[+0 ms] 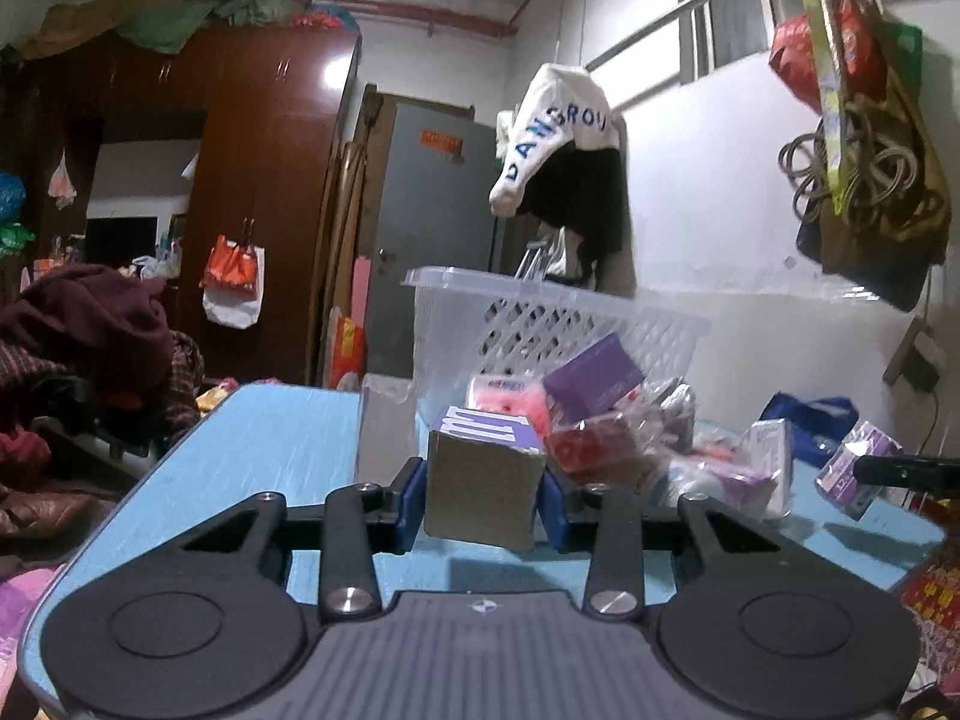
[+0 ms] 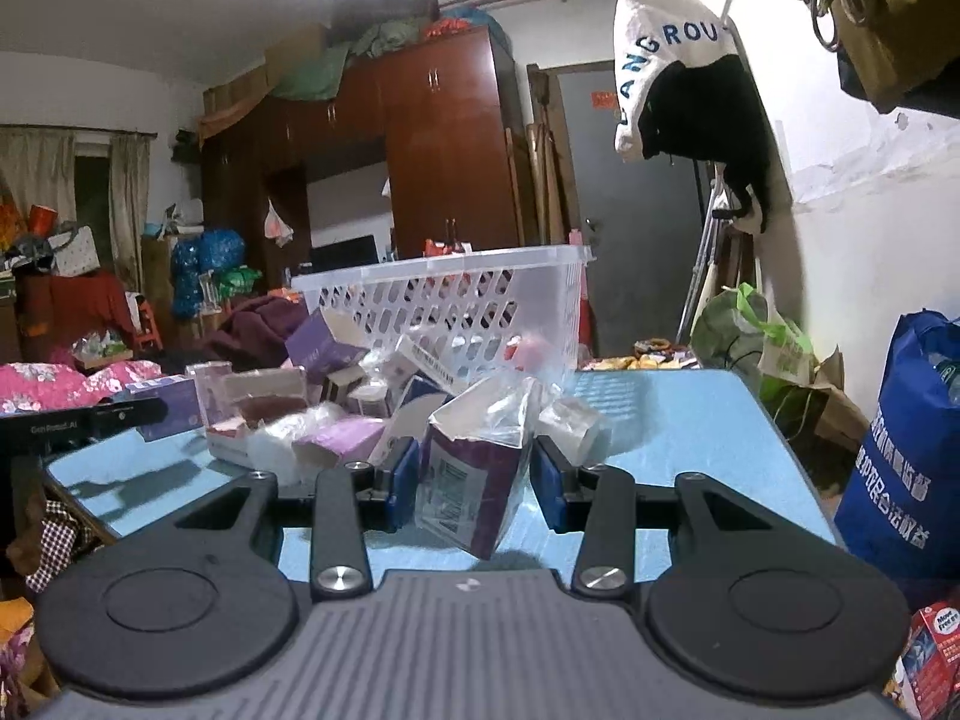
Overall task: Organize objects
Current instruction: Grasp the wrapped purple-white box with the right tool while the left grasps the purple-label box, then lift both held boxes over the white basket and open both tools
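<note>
The left tool [image 1: 480, 501] clamps a purple-topped cardboard box [image 1: 483, 480], both blue pads pressed on its sides, lifted off the blue table [image 1: 240, 462]. The right tool [image 2: 474, 483] stands narrowed around a torn purple box in clear wrap [image 2: 474, 480]; whether its pads touch I cannot tell. Only the right view shows the blue bag [image 2: 900, 468]. Behind the pile of small boxes [image 2: 336, 414] stands the white basket [image 2: 456, 306].
</note>
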`<state>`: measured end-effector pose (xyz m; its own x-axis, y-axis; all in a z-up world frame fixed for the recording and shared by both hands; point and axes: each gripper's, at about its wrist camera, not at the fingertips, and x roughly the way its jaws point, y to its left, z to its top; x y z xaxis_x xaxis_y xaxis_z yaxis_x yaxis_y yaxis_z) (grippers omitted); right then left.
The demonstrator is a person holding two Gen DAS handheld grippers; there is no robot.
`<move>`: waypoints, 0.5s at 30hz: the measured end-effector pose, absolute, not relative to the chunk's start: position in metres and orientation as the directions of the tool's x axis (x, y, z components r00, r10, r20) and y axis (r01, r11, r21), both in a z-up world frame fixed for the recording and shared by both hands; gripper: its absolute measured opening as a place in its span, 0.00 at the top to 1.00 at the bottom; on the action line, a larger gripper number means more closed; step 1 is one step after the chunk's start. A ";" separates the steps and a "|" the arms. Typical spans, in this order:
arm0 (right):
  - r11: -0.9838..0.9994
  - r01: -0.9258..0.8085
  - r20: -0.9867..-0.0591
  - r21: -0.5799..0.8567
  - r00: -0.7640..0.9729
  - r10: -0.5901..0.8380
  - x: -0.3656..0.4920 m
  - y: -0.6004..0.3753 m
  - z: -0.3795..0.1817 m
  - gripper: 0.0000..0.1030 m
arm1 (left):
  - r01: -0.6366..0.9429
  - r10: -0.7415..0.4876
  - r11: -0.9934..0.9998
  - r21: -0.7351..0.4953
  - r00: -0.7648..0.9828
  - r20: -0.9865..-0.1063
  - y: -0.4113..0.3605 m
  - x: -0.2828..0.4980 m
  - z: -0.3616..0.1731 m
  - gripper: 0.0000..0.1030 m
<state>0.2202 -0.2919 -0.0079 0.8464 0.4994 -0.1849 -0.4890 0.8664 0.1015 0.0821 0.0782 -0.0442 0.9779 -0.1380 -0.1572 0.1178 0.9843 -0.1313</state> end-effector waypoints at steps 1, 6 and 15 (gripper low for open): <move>0.868 -0.487 -0.182 0.095 0.849 0.496 0.219 -0.292 -0.007 0.57 | 0.121 -0.141 0.984 -0.131 0.978 -0.151 0.078 0.081 -0.044 0.59; 0.868 -0.489 -0.173 0.089 0.851 0.497 0.217 -0.290 -0.006 0.57 | 0.132 -0.151 0.983 -0.125 0.976 -0.156 0.074 0.084 -0.046 0.59; 0.853 -0.505 -0.144 0.130 0.842 0.520 0.219 -0.295 -0.001 0.57 | 0.162 -0.184 0.970 -0.180 0.976 -0.113 0.079 0.079 -0.038 0.59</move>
<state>0.2192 -0.2946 -0.0010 0.8420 0.5199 -0.1442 -0.5046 0.8534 0.1304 0.0793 0.0787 -0.0381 0.9763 -0.1841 -0.1134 0.1620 0.9702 -0.1803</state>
